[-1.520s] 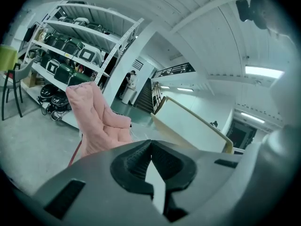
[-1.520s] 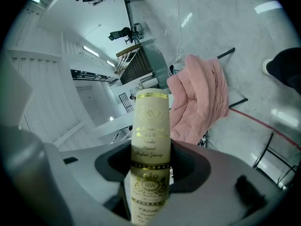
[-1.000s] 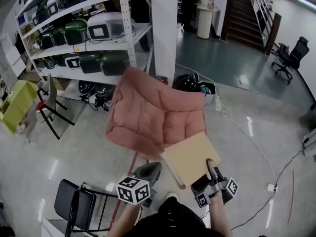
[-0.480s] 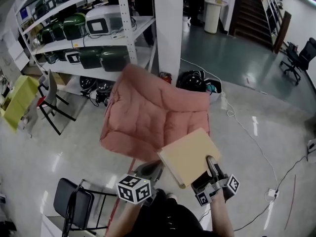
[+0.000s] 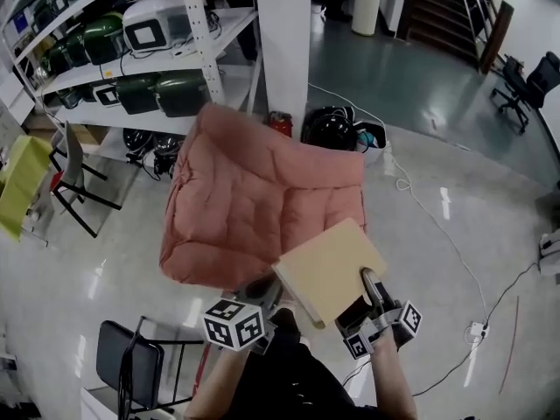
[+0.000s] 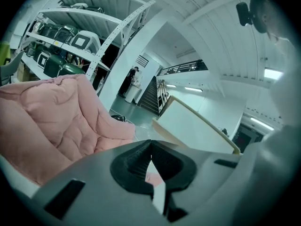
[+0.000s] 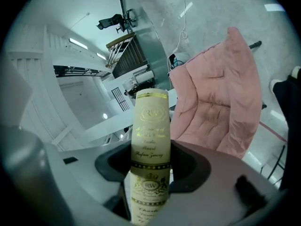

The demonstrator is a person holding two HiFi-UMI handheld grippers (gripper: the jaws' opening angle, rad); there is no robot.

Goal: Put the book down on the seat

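Cream-coloured boards and a gilt-printed spine (image 7: 150, 126) tell me the book (image 5: 328, 269) is a stiff hardback. I judge it moderately heavy, unlikely to bend, with a smooth cover that could slip. My right tool (image 5: 371, 289) is clamped across the spine end, jaws well apart on the book's thickness. The book juts out level in front of it, in the air above the front edge of the seat (image 5: 254, 199) near its right corner, not resting on it. Held at one end like this it will lever on the pads, so I judge the spine the right place for the grip. The pink seat is soft, quilted and sloped, so the book may sink or slide. My left tool (image 6: 151, 164) is closed on nothing. On the spine I read a gold "RW" monogram, printed twice. The script lines are too ornate to make out
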